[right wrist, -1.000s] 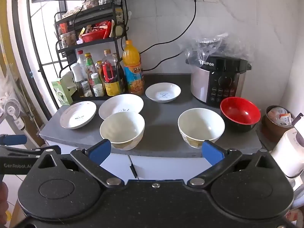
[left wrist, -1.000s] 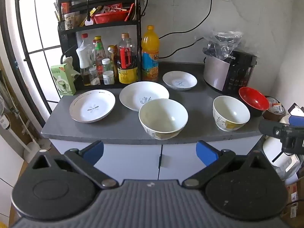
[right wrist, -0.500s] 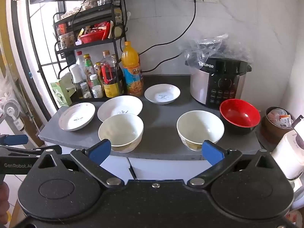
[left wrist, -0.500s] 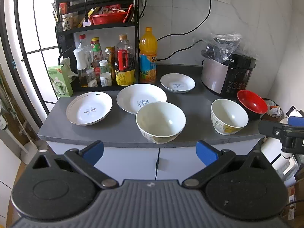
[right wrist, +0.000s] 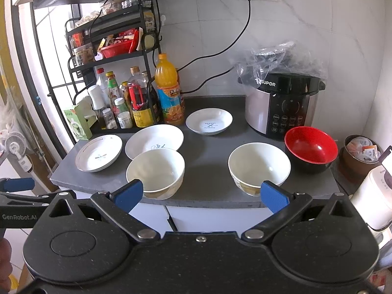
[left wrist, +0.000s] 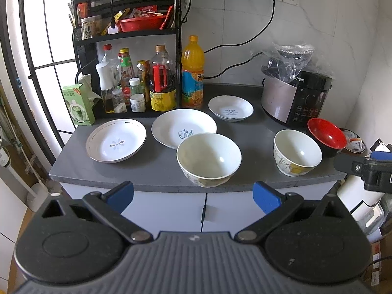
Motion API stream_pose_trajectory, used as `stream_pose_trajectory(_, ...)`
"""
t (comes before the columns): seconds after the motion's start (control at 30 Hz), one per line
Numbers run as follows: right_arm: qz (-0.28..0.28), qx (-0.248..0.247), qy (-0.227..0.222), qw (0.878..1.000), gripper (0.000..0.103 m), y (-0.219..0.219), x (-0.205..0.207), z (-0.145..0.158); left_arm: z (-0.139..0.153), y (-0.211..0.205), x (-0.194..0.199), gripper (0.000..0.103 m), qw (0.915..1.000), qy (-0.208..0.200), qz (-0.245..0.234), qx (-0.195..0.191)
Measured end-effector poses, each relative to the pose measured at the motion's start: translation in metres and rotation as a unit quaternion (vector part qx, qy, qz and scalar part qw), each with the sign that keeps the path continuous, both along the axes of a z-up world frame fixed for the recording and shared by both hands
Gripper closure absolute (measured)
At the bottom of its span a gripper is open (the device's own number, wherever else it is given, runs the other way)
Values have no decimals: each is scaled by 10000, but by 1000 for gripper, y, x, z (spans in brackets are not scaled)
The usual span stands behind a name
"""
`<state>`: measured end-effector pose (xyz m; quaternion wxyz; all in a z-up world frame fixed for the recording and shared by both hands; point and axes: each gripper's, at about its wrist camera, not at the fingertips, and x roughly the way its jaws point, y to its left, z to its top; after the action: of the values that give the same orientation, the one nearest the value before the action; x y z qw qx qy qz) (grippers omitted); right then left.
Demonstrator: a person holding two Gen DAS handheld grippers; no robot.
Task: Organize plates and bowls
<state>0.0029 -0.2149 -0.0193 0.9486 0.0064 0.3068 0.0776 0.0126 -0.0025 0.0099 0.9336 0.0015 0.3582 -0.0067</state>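
Both grippers hang short of the worktop (left wrist: pixel 156 171) edge with nothing held. The left gripper (left wrist: pixel 193 196) has its jaws spread wide and empty, and the right gripper (right wrist: pixel 201 193) likewise has its jaws wide apart around nothing; this reads as a start pose, before any piece is picked.

Just ahead of the left jaws, at the worktop's front edge, sits a cream bowl (left wrist: pixel 209 159), upright and empty. Ahead of the right jaws, and a little to their right, is a second cream bowl with a yellow pattern (right wrist: pixel 259 165), also upright, well apart from the first. Touching or just beside it, further right, is a red bowl with a black outside (right wrist: pixel 310 148). The three bowls open upward, so they would probably nest.

Beyond the first bowl, a wide white plate with script lettering (left wrist: pixel 183 127) lies flat, its near rim hidden behind the bowl. Left of the left jaws and further in is a gold-rimmed plate with a flower mark (left wrist: pixel 116 140). Furthest back lies a small white dish (left wrist: pixel 230 108), just in front of an orange juice bottle (left wrist: pixel 192 73). The plates lie singly, so stacking looks like the job.

At the back stand a condiment rack (left wrist: pixel 127 31) and a Supor rice cooker (right wrist: pixel 281 105), leaving the front strip free for sorting.
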Motion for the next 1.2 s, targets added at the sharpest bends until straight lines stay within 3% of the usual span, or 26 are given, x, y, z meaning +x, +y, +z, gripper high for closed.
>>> stream_pose_trajectory(1.2, -21, 11, 68, 10000, 0, -3, 11, -2, -4, 1, 8, 0, 10000, 2, -57, -24)
